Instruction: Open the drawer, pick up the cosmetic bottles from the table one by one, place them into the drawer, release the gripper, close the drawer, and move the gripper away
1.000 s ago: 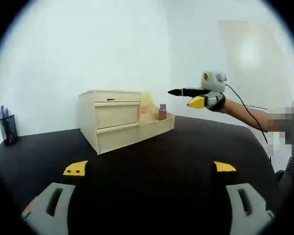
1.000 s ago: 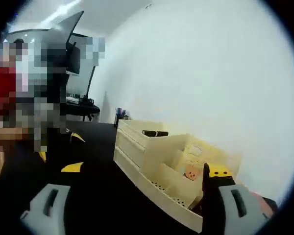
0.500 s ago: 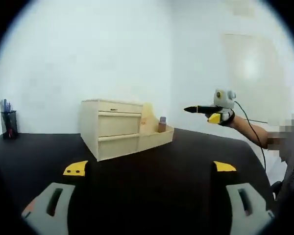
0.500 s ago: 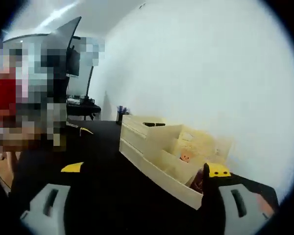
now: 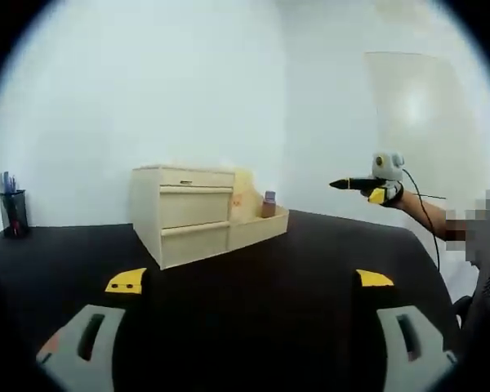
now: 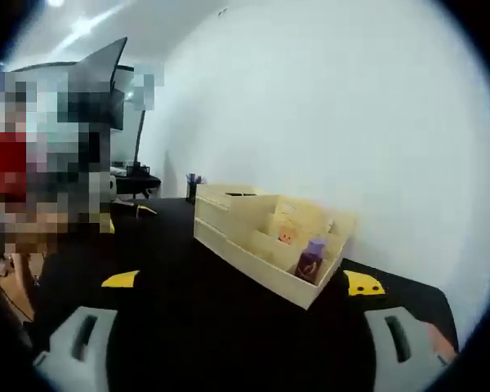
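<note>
A pale wooden two-drawer chest stands on the black tabletop, its long open tray section holding a small purple cosmetic bottle with a lighter cap, upright near the tray's outer end. Both drawer fronts look flush in the left gripper view, though at this distance it is hard to say whether the tray is itself the pulled-out drawer or a fixed side compartment. On that reading, at least one bottle is already stowed, and what remains would be any closing step and the retreat; no other bottle can be made out on the table. A dark pen cup sits well off to one side by the wall.

The right gripper is held in the air well apart from the chest, level and pointing toward it. Its jaws stand wide and grip nothing. The left gripper sits low over the table, well back from the chest, its jaws likewise spread and bare.
</note>
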The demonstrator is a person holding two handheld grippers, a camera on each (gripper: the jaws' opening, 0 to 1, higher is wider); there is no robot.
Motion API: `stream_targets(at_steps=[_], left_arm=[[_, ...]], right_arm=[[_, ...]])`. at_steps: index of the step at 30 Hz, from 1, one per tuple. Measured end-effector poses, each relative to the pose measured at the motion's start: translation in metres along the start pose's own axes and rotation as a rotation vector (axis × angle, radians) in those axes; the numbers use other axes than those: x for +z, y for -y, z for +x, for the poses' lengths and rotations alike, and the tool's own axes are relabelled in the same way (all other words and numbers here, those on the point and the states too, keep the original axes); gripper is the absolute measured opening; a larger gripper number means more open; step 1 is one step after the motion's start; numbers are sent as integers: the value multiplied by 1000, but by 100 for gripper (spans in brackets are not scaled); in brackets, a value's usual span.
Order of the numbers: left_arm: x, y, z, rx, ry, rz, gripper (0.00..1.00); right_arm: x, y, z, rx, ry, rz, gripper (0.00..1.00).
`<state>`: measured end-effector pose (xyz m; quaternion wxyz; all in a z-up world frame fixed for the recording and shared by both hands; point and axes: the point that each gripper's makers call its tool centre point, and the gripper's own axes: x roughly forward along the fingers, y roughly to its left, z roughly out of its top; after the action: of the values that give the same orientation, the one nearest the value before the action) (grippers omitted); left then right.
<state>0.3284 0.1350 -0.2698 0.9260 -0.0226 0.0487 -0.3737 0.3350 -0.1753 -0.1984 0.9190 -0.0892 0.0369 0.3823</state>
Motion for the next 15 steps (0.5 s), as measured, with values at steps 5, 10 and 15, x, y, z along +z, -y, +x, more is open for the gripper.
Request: stream_targets(at_steps=[5,10,15], left_arm=[[4,-4,-2,1,7,-1,96],[1,-5,-2,9,-7,9,96],[-4,-1,-1,7,-22,15,96]], right_arm=[[-20,4,-21,-16,-15,24,93],[-42,11,-38,-22,-2,79,93],[-67,15,-48,-9,21,144,93]])
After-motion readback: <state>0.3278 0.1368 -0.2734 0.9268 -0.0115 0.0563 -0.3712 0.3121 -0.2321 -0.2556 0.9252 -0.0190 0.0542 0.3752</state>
